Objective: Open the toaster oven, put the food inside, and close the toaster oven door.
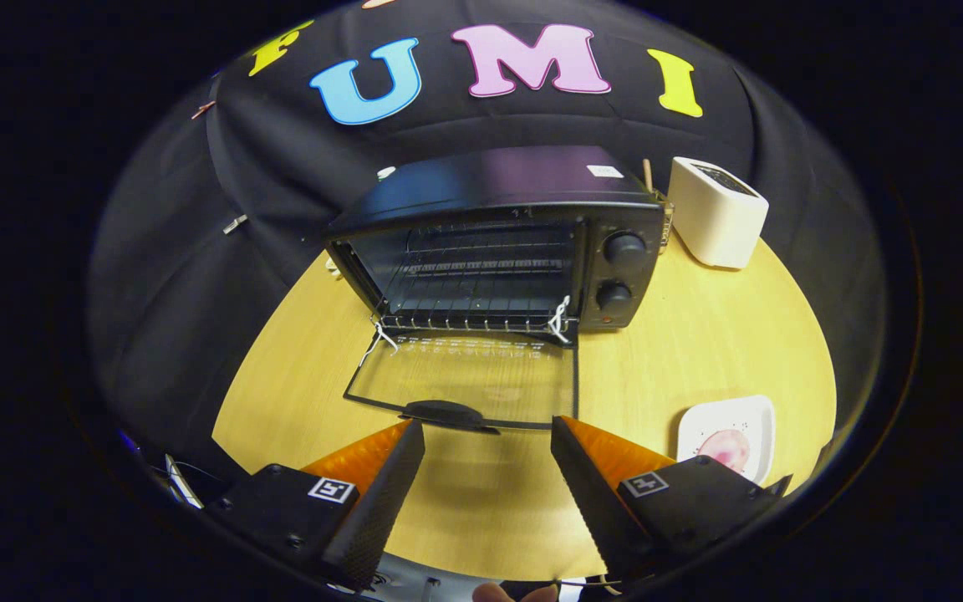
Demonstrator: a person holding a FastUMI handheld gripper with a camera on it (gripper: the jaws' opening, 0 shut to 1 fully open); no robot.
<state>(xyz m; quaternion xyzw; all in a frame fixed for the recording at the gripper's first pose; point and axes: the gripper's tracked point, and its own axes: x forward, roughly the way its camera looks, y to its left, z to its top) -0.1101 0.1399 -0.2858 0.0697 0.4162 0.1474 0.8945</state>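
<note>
Right, the gripper hangs wide apart and empty above the wooden table, with the black toaster oven dead ahead at twelve o'clock. Its glass door lies flat open, wire rack bare, while pink food sits on a white plate at four o'clock.

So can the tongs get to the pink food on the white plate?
Probably yes. The tongs are open and empty, and the pink food lies uncovered on the white plate, just beside the right finger on the table. Nothing stands between them.
</note>
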